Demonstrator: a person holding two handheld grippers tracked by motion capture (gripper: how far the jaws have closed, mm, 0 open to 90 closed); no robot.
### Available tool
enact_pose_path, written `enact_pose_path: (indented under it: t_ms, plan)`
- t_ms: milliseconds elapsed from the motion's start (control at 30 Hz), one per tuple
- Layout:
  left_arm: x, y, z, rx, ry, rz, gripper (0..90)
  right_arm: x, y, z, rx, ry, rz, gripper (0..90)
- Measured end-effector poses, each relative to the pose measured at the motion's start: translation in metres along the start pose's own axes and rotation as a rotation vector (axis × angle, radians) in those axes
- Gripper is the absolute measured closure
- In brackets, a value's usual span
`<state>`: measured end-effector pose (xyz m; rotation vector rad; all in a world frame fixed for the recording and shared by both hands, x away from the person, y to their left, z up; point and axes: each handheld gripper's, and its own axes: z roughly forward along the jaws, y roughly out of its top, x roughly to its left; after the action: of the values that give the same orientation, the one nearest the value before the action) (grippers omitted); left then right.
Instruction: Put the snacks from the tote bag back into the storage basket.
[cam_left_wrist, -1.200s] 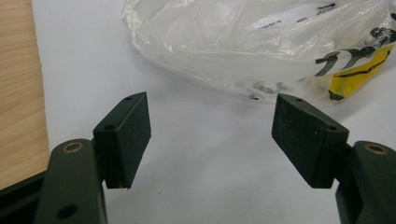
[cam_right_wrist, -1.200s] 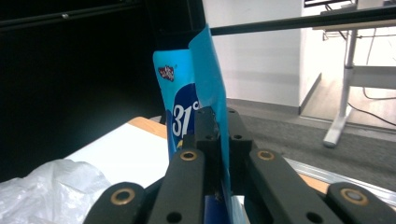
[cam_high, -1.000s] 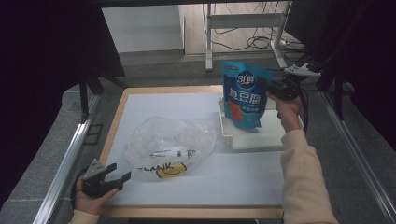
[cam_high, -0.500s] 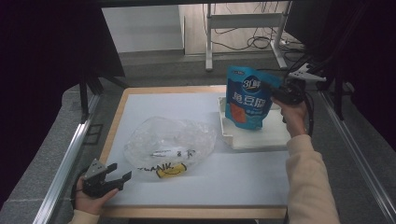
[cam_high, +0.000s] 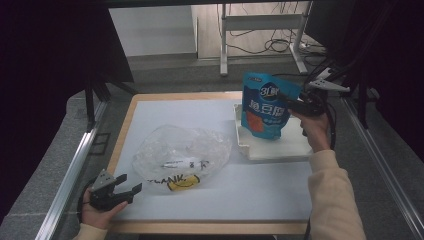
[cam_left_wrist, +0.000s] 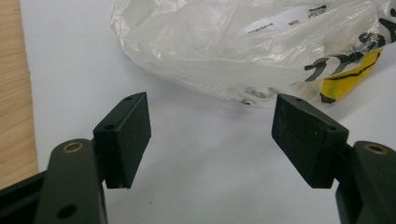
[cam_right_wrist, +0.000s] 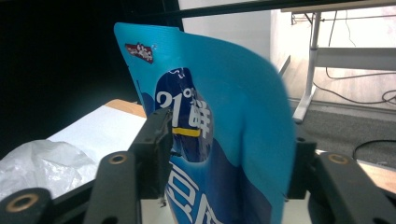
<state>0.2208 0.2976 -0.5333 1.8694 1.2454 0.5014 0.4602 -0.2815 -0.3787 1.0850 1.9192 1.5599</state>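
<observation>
Blue pouch (cam_high: 266, 106) upright at right of centre in high view, lifted over the white tray (cam_high: 272, 149), pinched between the right gripper (cam_high: 294, 106) jaws. Left gripper (cam_high: 129, 189) at lower left, jaws wide apart, holding nothing, near the clear plastic bag (cam_high: 181, 155) on the white mat (cam_high: 250, 185).

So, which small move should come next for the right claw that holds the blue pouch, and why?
Probably carry the blue printed pouch left toward the crumpled clear plastic bag. The right claw is shut on it above the white tray, while the left claw waits open beside that bag.
</observation>
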Motion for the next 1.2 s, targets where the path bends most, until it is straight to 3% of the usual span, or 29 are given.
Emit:
enact_pose_path:
  t_ms: [133, 400, 600, 1200]
  plan:
    - [-0.001, 0.002, 0.0, -0.007, -0.006, -0.001, 28.6, 0.0, -0.002, -0.008, -0.025, -0.006, 0.016, 41.4]
    - [0.001, 0.002, -0.001, -0.011, -0.013, -0.015, 28.3, -0.004, -0.009, -0.02, -0.003, -0.013, 0.016, 37.4]
    - [-0.001, 0.002, -0.001, -0.009, -0.008, -0.004, 28.3, -0.002, -0.015, -0.026, 0.01, -0.025, 0.025, 35.7]
    - [-0.005, 0.003, -0.001, -0.014, -0.009, 0.009, 28.1, 0.019, -0.071, -0.062, 0.033, -0.003, 0.077, 35.0]
